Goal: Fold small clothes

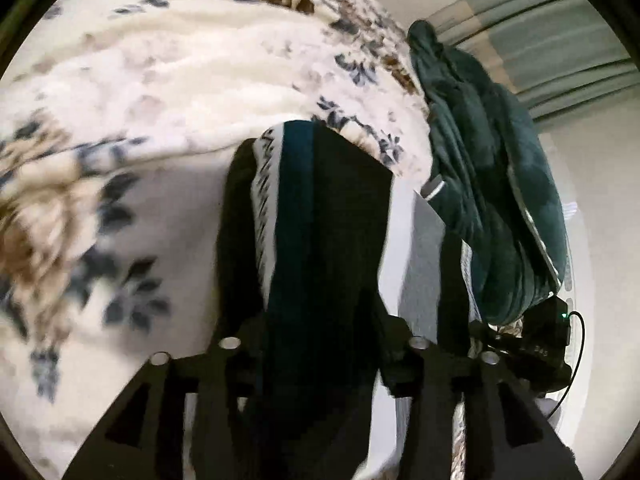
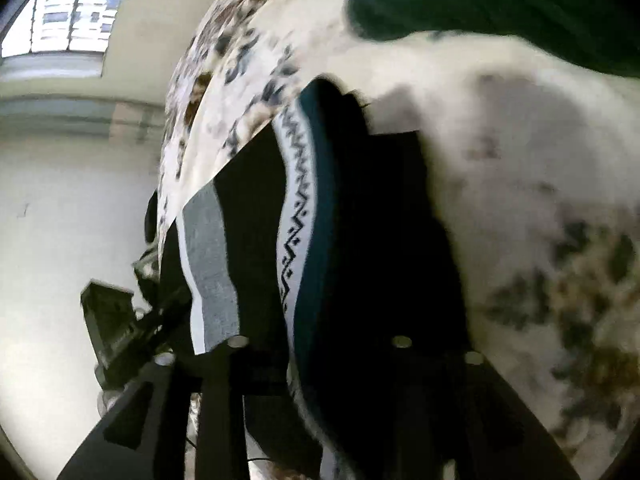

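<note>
Evidently one striped garment [image 1: 304, 220]; left hand-held gripper [image 1: 340, 208] part-open, right hand-held gripper [image 2: 332, 168] unclear.

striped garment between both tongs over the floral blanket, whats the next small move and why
Probably lower it onto the floral blanket and spread it flat. The striped garment hangs bunched between the left tongs and the right tongs, clear of the dark green pile, so no fold line shows yet.

Green garment pile [image 1: 492, 184] blocks the right (blanket [image 1: 168, 92] leftward lies open).
</note>
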